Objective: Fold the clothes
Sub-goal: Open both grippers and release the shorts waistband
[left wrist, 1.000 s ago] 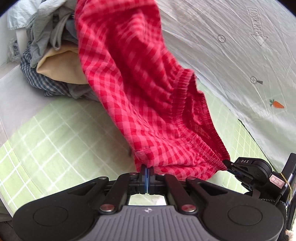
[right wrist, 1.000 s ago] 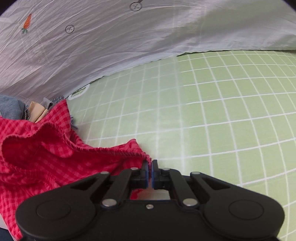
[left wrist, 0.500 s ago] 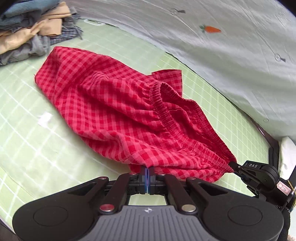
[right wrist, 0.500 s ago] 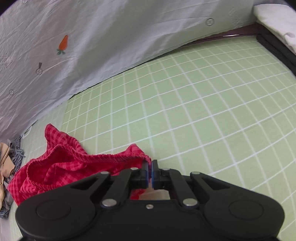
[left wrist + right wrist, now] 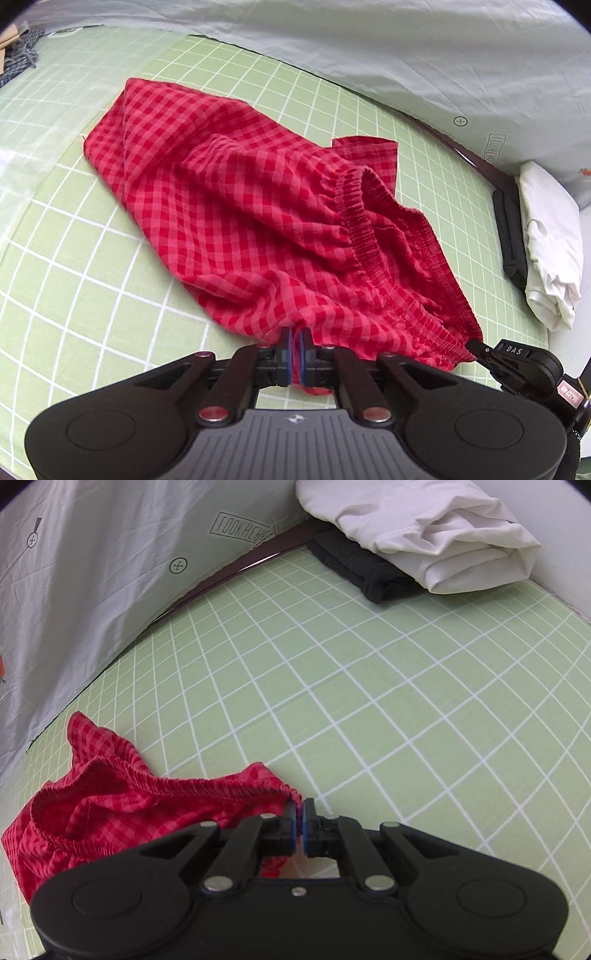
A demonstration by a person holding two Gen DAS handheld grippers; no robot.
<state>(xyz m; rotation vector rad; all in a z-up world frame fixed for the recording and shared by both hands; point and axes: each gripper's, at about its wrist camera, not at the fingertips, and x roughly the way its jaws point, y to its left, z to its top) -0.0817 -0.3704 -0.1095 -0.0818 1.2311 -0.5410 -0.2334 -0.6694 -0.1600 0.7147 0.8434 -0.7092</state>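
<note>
Red checked shorts (image 5: 258, 206) with an elastic waistband lie spread on the green grid sheet (image 5: 74, 266). My left gripper (image 5: 295, 341) is shut on the waistband's near edge. My right gripper (image 5: 300, 812) is shut on the other end of the waistband; it shows at the lower right of the left wrist view (image 5: 476, 345). In the right wrist view the shorts (image 5: 122, 805) bunch at the lower left. The waistband sags open between the two grippers.
A folded white garment (image 5: 424, 528) lies on a folded black one (image 5: 362, 568) at the far right corner; both show in the left wrist view (image 5: 550, 236). A grey printed sheet (image 5: 92, 572) rises behind the bed. A clothes pile (image 5: 18, 55) is at far left.
The shorts were hanging in the air and have come down flat onto the sheet, away from the clothes pile. Both grippers moved down and right, still shut on the waistband.
</note>
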